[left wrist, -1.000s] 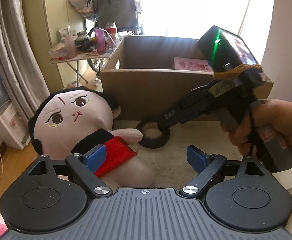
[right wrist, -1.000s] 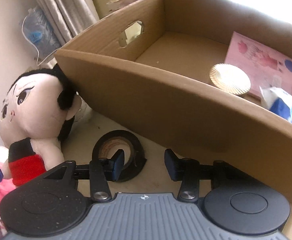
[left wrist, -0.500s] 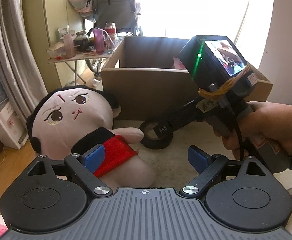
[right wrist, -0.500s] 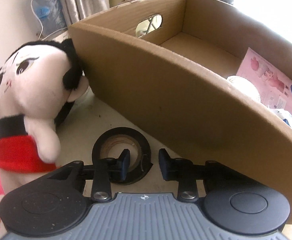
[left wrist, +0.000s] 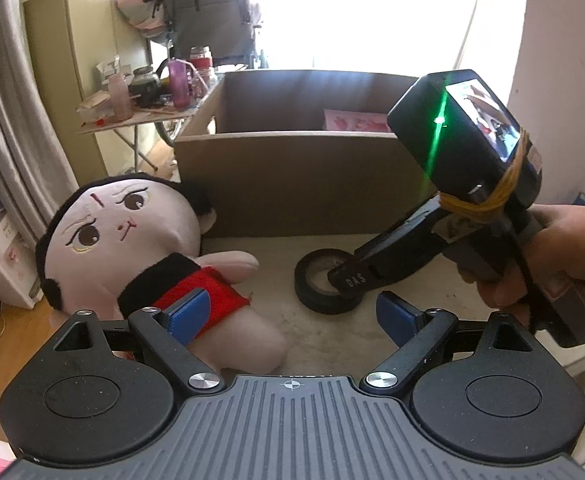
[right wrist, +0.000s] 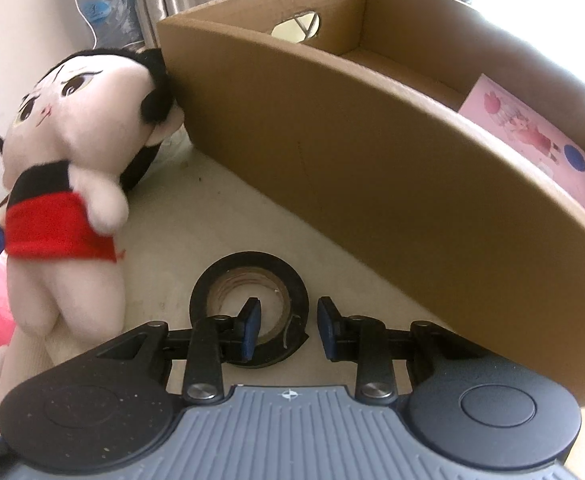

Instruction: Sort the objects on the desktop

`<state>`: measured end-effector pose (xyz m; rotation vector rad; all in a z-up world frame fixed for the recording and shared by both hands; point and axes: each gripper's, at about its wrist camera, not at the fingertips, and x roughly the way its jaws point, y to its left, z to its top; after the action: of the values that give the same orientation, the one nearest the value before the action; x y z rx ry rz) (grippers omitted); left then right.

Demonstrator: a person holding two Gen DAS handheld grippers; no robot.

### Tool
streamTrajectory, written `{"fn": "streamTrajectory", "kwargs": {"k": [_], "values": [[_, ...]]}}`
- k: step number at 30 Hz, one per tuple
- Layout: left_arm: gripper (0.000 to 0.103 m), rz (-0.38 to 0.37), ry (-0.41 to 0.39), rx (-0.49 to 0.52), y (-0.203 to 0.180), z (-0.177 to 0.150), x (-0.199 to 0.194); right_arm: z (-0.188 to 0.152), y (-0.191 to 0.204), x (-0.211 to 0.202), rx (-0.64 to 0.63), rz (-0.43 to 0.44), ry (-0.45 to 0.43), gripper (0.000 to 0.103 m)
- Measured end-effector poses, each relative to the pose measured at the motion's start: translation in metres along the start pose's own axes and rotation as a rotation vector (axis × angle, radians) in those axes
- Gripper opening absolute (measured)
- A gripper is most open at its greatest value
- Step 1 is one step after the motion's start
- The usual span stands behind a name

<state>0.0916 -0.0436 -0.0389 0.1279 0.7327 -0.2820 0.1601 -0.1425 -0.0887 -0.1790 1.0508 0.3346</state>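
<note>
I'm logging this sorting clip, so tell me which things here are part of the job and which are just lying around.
Part of the job:
right gripper, astride one wall of the tape roll
black tape roll
plush doll
cardboard box
left gripper, open

Lying about:
side table of bottles and jars
curtain

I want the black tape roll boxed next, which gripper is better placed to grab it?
Right gripper: its open fingers straddle the tape roll's wall. Left gripper hangs open beside the doll.
</note>
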Motion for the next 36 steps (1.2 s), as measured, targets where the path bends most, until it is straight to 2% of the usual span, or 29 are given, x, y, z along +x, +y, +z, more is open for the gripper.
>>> {"fn": "streamTrajectory", "kwargs": {"k": [9,15,23,29,36], "values": [[0.094,-0.094,0.069,0.061,-0.026,-0.012,0.007,-0.028,-0.009,-0.018,0.023,0.023,0.009,0.033],[0.094,-0.107,0.103,0.136,-0.046,-0.015,0.02,-0.04,-0.016,-0.025,0.038,0.054,0.022,0.033],[0.093,-0.145,0.151,0.205,-0.058,-0.014,0.047,-0.042,-0.03,-0.027,0.079,0.111,0.049,0.033],[0.093,-0.192,0.157,0.264,-0.065,-0.017,0.06,-0.042,-0.035,-0.028,0.082,0.136,0.059,0.033],[0.088,-0.193,0.168,0.29,-0.065,-0.02,0.071,-0.039,-0.037,-0.027,0.082,0.148,0.075,0.033]]}}
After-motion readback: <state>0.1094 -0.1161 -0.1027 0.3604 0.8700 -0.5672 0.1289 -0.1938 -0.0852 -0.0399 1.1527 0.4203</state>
